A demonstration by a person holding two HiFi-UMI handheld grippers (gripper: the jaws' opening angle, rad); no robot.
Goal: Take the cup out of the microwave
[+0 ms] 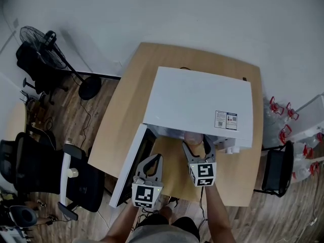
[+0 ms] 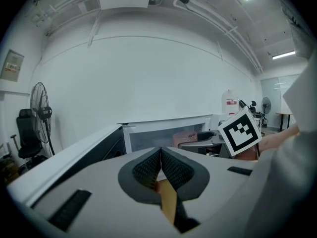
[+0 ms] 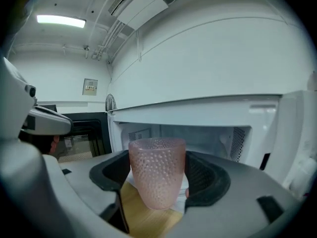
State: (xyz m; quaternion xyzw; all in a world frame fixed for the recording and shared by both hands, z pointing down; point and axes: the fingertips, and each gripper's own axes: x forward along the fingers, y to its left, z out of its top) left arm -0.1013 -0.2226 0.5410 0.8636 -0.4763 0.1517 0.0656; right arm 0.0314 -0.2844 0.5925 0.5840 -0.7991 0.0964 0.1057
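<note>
A pink dimpled cup [image 3: 157, 171] stands upright between the jaws of my right gripper [image 3: 157, 178], which is shut on it just outside the open white microwave [image 3: 208, 125]. From above, the cup [image 1: 194, 138] shows at the microwave's [image 1: 197, 103] front edge, held by the right gripper [image 1: 196, 147]. The microwave door [image 1: 129, 163] hangs open to the left. My left gripper [image 1: 153, 162] sits beside the door, its pads [image 2: 148, 170] pressed together on nothing. The left gripper view catches the cup [image 2: 188, 135] and the right gripper's marker cube [image 2: 240, 130].
The microwave sits on a wooden table [image 1: 114, 130]. A standing fan [image 1: 40, 42] and black office chairs [image 1: 45, 173] are on the left. Another black chair [image 1: 277, 173] and water bottles [image 1: 283, 118] are on the right. A wall [image 2: 148, 78] lies behind.
</note>
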